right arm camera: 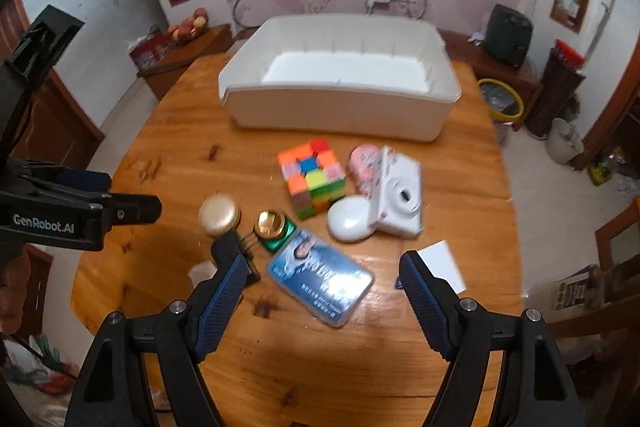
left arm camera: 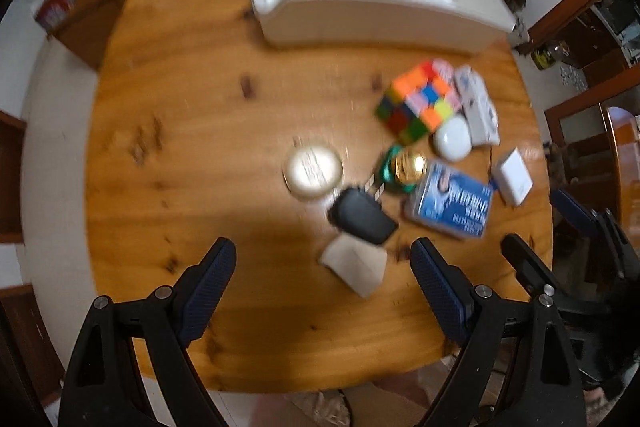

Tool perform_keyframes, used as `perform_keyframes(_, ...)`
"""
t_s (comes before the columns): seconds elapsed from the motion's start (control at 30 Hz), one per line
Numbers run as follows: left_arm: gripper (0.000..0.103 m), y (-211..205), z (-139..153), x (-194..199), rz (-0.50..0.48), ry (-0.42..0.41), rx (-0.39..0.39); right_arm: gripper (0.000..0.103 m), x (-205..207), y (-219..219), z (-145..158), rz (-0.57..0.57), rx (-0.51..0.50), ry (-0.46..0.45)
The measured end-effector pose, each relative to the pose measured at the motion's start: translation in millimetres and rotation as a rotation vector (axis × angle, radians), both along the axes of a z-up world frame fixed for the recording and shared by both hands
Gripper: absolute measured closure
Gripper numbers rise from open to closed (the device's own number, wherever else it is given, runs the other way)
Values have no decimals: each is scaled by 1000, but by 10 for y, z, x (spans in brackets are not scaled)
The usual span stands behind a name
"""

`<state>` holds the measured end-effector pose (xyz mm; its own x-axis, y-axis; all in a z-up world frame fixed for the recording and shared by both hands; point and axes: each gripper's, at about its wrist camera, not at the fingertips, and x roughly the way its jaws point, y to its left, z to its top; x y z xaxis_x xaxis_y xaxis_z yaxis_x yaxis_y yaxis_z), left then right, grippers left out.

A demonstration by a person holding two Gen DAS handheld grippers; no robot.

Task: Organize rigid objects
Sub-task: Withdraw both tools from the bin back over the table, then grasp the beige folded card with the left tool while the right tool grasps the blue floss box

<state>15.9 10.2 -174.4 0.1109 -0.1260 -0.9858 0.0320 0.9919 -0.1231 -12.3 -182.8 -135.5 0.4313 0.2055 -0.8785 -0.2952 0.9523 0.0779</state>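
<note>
A: What is being lined up, left to right?

B: The left tool [left arm camera: 323, 259] is being held wide, empty, over the black key fob [left arm camera: 362, 215] at lower centre. The right tool [right arm camera: 322, 273], equally wide, is being hovered above the blue tin [right arm camera: 320, 277].

A: And the goal?

B: The white bin [right arm camera: 340, 107], upper centre on the desk [right arm camera: 180, 155]; the tin's short sides are being favoured.

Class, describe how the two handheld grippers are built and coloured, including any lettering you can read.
Both the left gripper and right gripper have black plastic frames with triangular cut-outs and silver bolts. Their fingers carry dark blue, dotted-texture pads. White lettering "GenRobot.AI" marks the left gripper's side in the right wrist view.
</note>
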Motion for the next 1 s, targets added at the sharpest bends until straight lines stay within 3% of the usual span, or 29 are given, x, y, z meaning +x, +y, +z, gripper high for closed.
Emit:
perform_keyframes(0.13,13,9,-249,-54,39,89,-46,23,-40,35,-217,65,-6,4)
perform_keyframes(0.3,13,-43,-423,-103,32,139,-42,23,8,75,-444,171,-54,1)
perform_keyframes(0.73,13,-309,-654,-244,-356,32,49,24,123,464,-927,559,-211,46)
perform_keyframes(0.8,13,-339,-695,-253,-395,36,42,28,92,524,-968,598,-231,40)
perform_keyframes(0.83,13,-370,-721,-271,-417,41,39,38,79,551,-991,611,-241,42)
perform_keyframes(1.0,13,-595,-833,-385,-528,35,85,39,70,554,-992,592,-214,61)
